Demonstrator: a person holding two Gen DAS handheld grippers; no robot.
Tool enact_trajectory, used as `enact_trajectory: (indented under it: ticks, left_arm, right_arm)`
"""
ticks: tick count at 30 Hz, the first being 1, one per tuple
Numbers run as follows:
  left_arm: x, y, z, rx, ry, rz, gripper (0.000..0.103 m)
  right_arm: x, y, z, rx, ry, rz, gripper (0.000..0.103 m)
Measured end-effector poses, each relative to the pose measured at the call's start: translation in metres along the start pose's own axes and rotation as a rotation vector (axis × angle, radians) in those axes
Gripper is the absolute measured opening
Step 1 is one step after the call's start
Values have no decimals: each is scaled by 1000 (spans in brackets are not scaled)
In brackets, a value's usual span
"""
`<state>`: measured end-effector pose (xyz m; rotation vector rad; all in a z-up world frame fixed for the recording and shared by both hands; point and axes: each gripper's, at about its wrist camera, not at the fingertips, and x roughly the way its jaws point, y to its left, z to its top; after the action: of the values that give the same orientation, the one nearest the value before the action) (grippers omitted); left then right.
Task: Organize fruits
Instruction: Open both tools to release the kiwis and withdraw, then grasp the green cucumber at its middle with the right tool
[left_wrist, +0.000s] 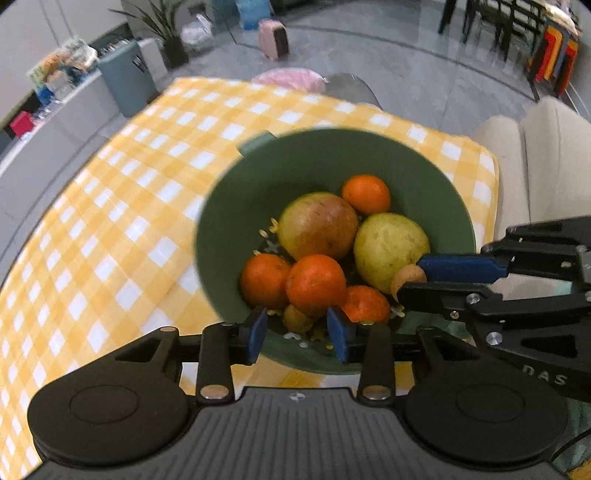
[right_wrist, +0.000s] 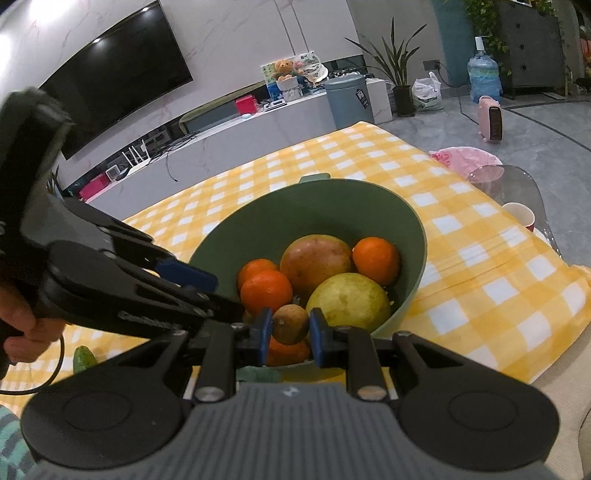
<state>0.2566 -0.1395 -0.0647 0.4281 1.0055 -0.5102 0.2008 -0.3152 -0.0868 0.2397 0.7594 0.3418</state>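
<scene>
A green bowl (left_wrist: 424, 173) (right_wrist: 258, 221) on the yellow checked tablecloth holds several oranges (left_wrist: 316, 284), a reddish mango (left_wrist: 317, 225) (right_wrist: 314, 258) and a yellow-green pear (left_wrist: 389, 251) (right_wrist: 349, 301). My right gripper (right_wrist: 290, 325) is shut on a small brown round fruit (right_wrist: 290, 323) just above the bowl's near side; it also shows in the left wrist view (left_wrist: 408, 276). My left gripper (left_wrist: 297, 332) is open and empty above the bowl's near rim, with a small brown fruit (left_wrist: 295, 319) in the bowl below its jaws.
A green fruit (right_wrist: 84, 359) lies on the cloth left of the bowl. A paper cup (right_wrist: 519, 216) stands on a glass side table at the right. The cloth's (left_wrist: 110, 221) far and right edges drop off to the floor.
</scene>
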Motion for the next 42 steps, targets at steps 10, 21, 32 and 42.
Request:
enact_trajectory:
  ticks: [10, 21, 32, 42]
  left_arm:
    - [-43, 26, -19, -165, -124, 80, 50]
    - [-50, 40, -44, -239, -107, 89, 51]
    - [-78, 55, -73, -334, -126, 103, 56]
    - [-113, 70, -123, -312, -118, 127, 59]
  right_arm:
    - [23, 16, 12, 68, 58, 80, 18]
    - [46, 25, 15, 102, 137, 61, 19]
    - [28, 31, 17, 82, 83, 56, 29]
    - [-2, 97, -2, -152, 12, 160, 48]
